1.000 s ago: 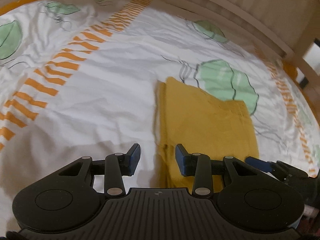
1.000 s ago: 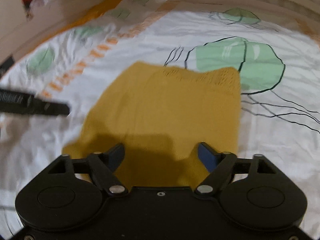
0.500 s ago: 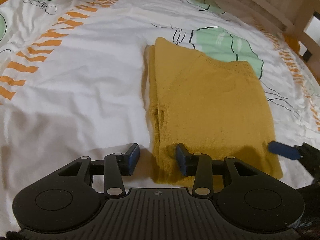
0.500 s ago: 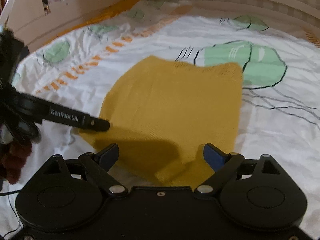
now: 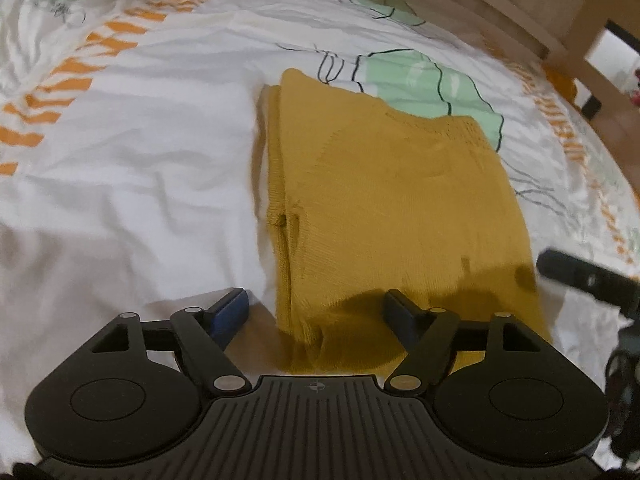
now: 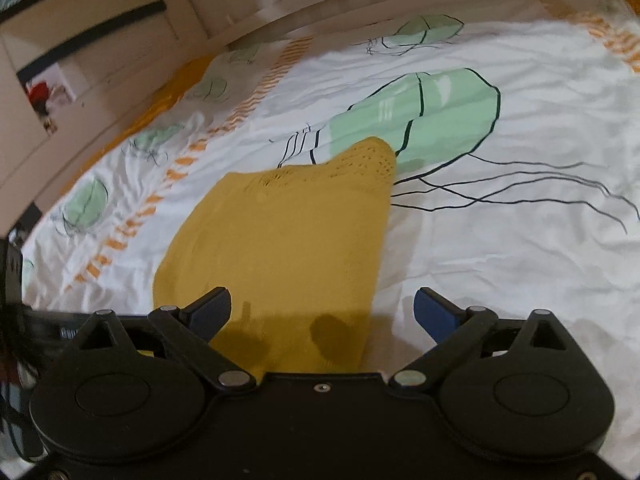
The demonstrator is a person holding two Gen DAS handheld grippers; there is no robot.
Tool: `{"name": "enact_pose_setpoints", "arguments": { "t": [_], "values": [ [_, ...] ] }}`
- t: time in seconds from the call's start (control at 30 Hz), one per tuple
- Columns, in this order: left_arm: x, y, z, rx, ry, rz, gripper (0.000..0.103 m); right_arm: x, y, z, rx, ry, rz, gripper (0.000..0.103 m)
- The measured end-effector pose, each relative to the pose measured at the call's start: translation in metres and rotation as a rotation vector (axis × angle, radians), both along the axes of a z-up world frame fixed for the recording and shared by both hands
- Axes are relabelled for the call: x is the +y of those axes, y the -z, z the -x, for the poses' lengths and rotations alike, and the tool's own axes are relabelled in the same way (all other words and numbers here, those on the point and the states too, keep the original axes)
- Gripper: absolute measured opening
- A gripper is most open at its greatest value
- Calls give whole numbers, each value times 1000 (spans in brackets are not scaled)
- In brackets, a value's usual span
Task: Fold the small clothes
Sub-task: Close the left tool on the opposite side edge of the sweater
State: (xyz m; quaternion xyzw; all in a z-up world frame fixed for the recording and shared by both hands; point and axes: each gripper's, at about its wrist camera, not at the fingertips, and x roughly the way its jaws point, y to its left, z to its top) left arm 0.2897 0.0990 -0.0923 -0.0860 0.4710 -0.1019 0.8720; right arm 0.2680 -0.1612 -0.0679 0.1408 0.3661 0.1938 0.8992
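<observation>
A folded mustard-yellow knit garment (image 5: 392, 208) lies flat on the bed sheet (image 5: 140, 168). My left gripper (image 5: 314, 306) hovers over the garment's near left corner. Its jaws are opening, the folded edge lies between them, and neither pad presses on it. In the right wrist view the same garment (image 6: 280, 240) lies left of centre. My right gripper (image 6: 323, 305) straddles its near right edge, with one finger over the knit and the other over the sheet. Its jaws are opening too and grip nothing. One finger of the right gripper (image 5: 568, 272) shows at the left view's right edge.
The white sheet carries green jellyfish prints (image 6: 420, 116) and orange striped bands (image 5: 80, 68). A wooden bed frame (image 5: 552, 28) runs along the far side. Pale cabinets (image 6: 80, 60) stand beyond the bed on the left.
The left jaws have spread much wider over the garment's corner. The right gripper has slid to the right and rolled, so the garment now sits left in its view.
</observation>
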Motion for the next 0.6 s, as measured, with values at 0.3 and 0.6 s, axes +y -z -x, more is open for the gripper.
{"name": "enact_pose_setpoints", "arguments": {
  "t": [0.3,0.6],
  "values": [
    [7,-1,1,34,4,105,76,-15,8,-8,17,-1,-79,102],
    [9,4,-8,58,-5,174,82,-24,16,-27,29,-22,-175,103]
  ]
}}
